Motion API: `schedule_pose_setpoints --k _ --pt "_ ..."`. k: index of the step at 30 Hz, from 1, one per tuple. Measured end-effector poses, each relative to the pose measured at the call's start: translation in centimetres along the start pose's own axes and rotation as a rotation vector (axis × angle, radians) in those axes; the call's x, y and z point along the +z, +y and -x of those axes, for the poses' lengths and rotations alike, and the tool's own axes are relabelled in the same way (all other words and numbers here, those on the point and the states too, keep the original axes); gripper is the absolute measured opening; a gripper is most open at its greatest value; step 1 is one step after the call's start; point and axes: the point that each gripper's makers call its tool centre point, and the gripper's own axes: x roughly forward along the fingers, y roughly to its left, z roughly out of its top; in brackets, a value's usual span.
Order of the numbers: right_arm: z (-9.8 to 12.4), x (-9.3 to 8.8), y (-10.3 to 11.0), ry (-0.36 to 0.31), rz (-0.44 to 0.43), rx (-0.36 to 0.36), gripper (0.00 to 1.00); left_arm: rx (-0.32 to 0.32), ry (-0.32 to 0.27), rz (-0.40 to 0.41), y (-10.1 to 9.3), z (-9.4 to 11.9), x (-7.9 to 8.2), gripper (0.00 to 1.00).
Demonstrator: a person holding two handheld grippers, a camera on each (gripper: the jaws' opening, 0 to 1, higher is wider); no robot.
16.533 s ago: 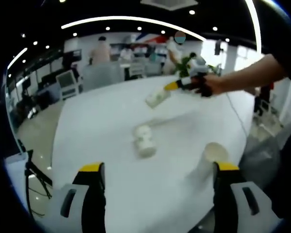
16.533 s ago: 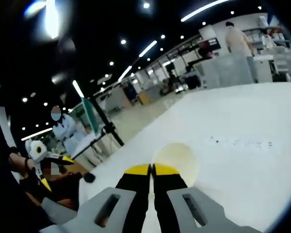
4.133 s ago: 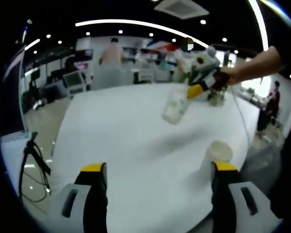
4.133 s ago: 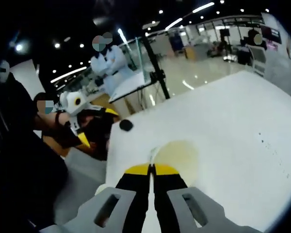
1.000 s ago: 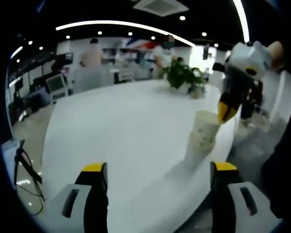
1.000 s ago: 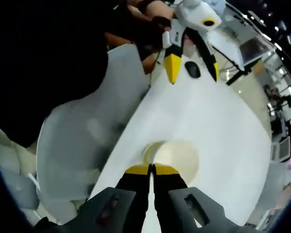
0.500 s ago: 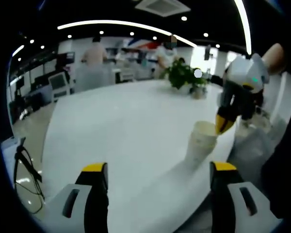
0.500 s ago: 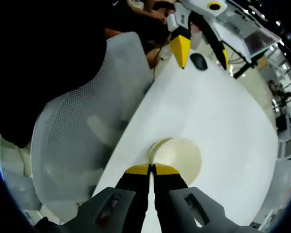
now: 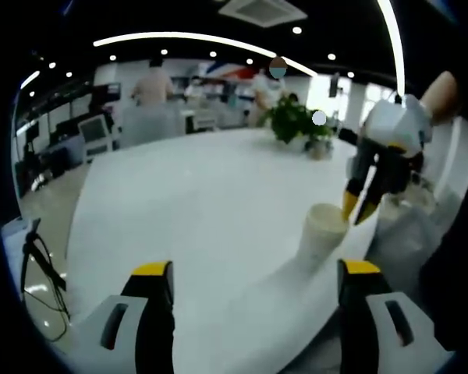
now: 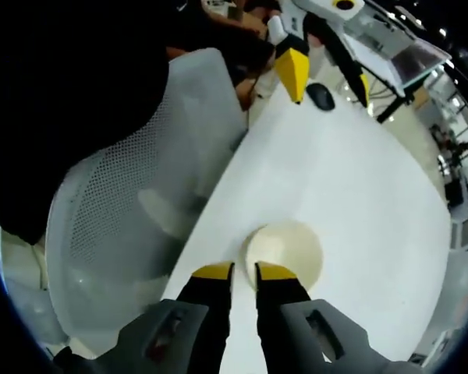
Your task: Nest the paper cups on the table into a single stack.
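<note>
Cream cups on white
Cream paper cup stack (image 9: 321,234) on white table (image 9: 195,210); yellow-tipped black right gripper (image 10: 244,272); green plant (image 9: 296,121) far.

From my left gripper view, the cup stack (image 9: 321,234) stands on the table (image 9: 187,210) at four o'clock, near its edge. The right gripper (image 9: 359,209) hangs just above its rim, and a potted plant (image 9: 296,125) sits behind at one o'clock.

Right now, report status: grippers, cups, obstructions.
Right gripper open above cup stack. Left gripper open, holding nothing. Stack upright near table edge. Mesh chair beside table, not obstructing.
</note>
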Motion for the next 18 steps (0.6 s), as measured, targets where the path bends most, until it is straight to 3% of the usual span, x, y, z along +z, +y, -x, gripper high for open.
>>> schedule_pose_setpoints --k 6,10,18 --pt "1.3 0.7 -0.5 -0.075 -0.062 -0.05 0.12 -0.01 0.002 -0.008 -0.1 -0.2 0.0 0.85" --pt "1.7 0.5 -1.1 -0.19 -0.246 -0.074 0.15 -0.014 0.001 -0.008 -0.2 -0.3 0.0 0.86" --pt "3.1 -0.1 -2.5 -0.347 -0.421 -0.199 0.32 -0.036 0.01 -0.019 -0.7 -0.5 -0.3 0.86"
